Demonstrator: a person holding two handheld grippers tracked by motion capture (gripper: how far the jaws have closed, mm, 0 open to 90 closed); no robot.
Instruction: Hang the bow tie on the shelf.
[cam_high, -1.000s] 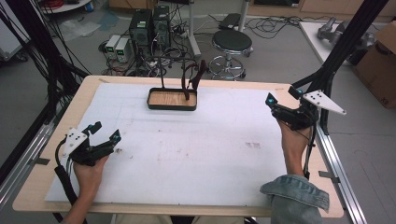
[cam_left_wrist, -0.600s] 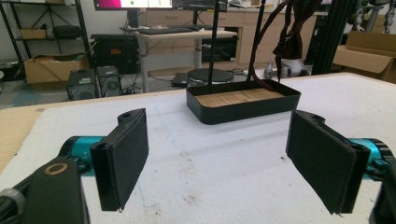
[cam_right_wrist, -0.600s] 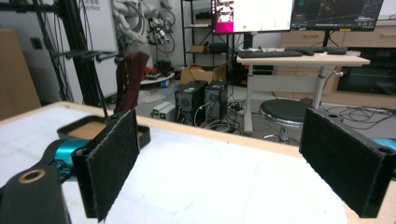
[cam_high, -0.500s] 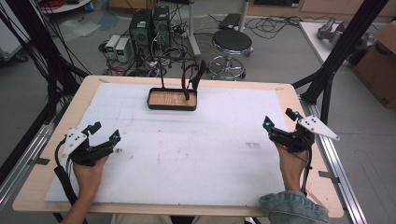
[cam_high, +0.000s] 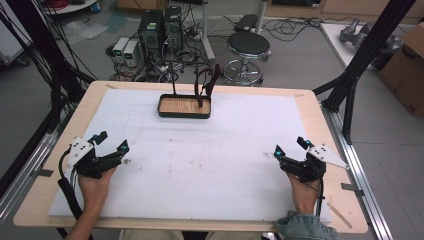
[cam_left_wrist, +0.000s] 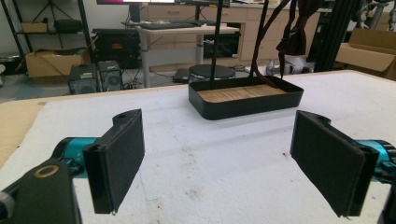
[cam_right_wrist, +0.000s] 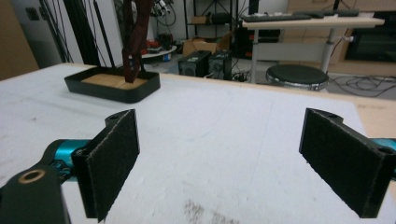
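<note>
While the black tray (cam_high: 184, 106) with its wooden floor sits at the table's far middle, long side running left to right, thin rods and a dark strap (cam_high: 210, 82) rise from it. Nearer, on the white sheet (cam_high: 200, 165), the left gripper (cam_high: 111, 146) and right gripper (cam_high: 290, 146) rest wide open, holding nothing.

Matt black tray (cam_high: 184, 113); wood floor.

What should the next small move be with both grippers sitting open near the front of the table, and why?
Probably bring the right hand-held gripper forward toward the dark strap hanging on the stand over the black tray. Both it and the left hand-held gripper are open and empty, resting low on the white sheet, and the tray stands far across it.
</note>
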